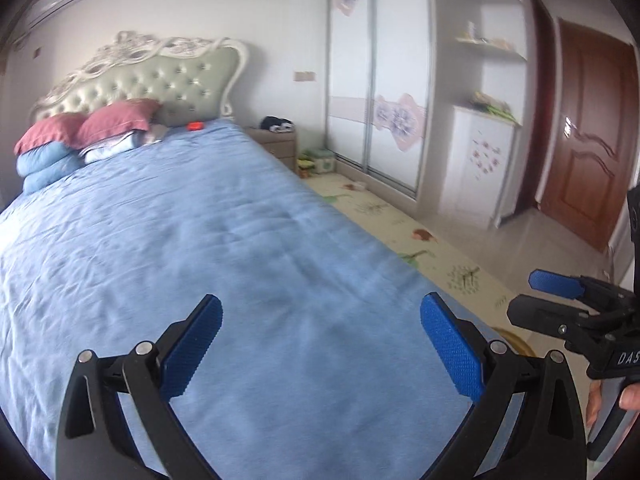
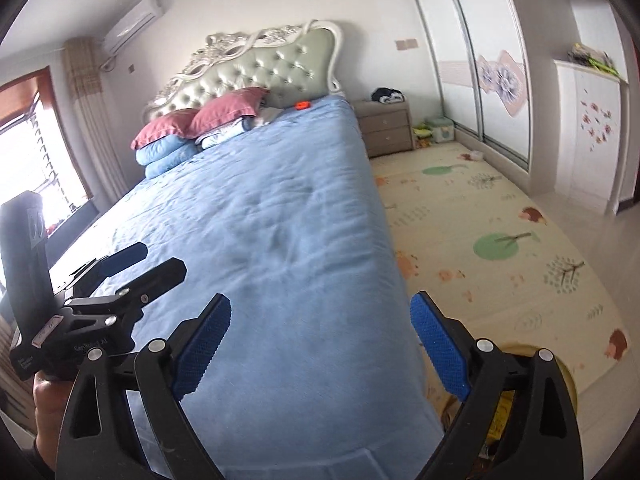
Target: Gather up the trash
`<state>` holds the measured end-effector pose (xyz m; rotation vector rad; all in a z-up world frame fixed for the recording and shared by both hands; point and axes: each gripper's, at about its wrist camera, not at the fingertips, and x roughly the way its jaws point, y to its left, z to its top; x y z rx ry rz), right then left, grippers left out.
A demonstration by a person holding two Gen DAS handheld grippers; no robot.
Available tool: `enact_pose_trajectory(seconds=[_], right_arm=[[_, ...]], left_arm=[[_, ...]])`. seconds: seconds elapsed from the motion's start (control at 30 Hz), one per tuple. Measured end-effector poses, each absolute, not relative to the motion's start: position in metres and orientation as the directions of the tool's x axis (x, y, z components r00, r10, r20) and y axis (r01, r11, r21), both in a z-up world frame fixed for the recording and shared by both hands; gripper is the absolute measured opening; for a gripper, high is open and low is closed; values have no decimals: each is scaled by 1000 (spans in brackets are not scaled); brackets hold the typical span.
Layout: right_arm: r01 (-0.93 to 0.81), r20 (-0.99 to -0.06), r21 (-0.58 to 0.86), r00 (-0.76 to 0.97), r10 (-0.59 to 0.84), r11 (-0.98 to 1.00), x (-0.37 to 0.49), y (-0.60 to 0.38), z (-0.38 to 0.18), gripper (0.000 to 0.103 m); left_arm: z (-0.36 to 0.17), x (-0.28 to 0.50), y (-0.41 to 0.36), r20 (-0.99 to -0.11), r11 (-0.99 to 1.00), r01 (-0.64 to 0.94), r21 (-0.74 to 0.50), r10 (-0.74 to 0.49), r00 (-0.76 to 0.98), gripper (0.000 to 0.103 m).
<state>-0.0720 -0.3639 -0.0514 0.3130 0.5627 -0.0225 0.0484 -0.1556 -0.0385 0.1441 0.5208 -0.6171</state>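
Observation:
A small orange-red item [image 1: 196, 125] lies at the head of the blue bed [image 1: 200, 240], near the headboard; it also shows in the right wrist view [image 2: 302, 105]. A small piece of litter [image 1: 355, 186] lies on the play mat by the wardrobe, also seen in the right wrist view [image 2: 474, 155]. My left gripper [image 1: 320, 344] is open and empty above the foot of the bed. My right gripper [image 2: 320, 344] is open and empty over the bed's right edge. A round bin [image 2: 560, 380] with a tan rim sits below the right gripper, mostly hidden.
Pillows [image 1: 92, 128] are stacked at the bed's head. A nightstand [image 2: 386, 126] and toy boxes [image 2: 438, 130] stand beyond the bed. A patterned play mat [image 2: 500, 240] covers the floor. A wardrobe [image 1: 376, 80], a white cabinet [image 1: 480, 168] and a brown door [image 1: 588, 140] line the right side.

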Motion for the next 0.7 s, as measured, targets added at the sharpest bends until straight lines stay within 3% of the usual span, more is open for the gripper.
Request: enact_pose_trajectory(seconds=[0.4, 0.7], right_arm=[[-8, -404, 203, 910, 92, 979, -28, -287, -28, 95], [-60, -383, 159, 916, 117, 985, 1, -257, -26, 95]], left_arm=[[-23, 79, -70, -447, 941, 339, 12, -298, 843, 99], [-17, 81, -43, -406, 966, 257, -9, -239, 882, 99]])
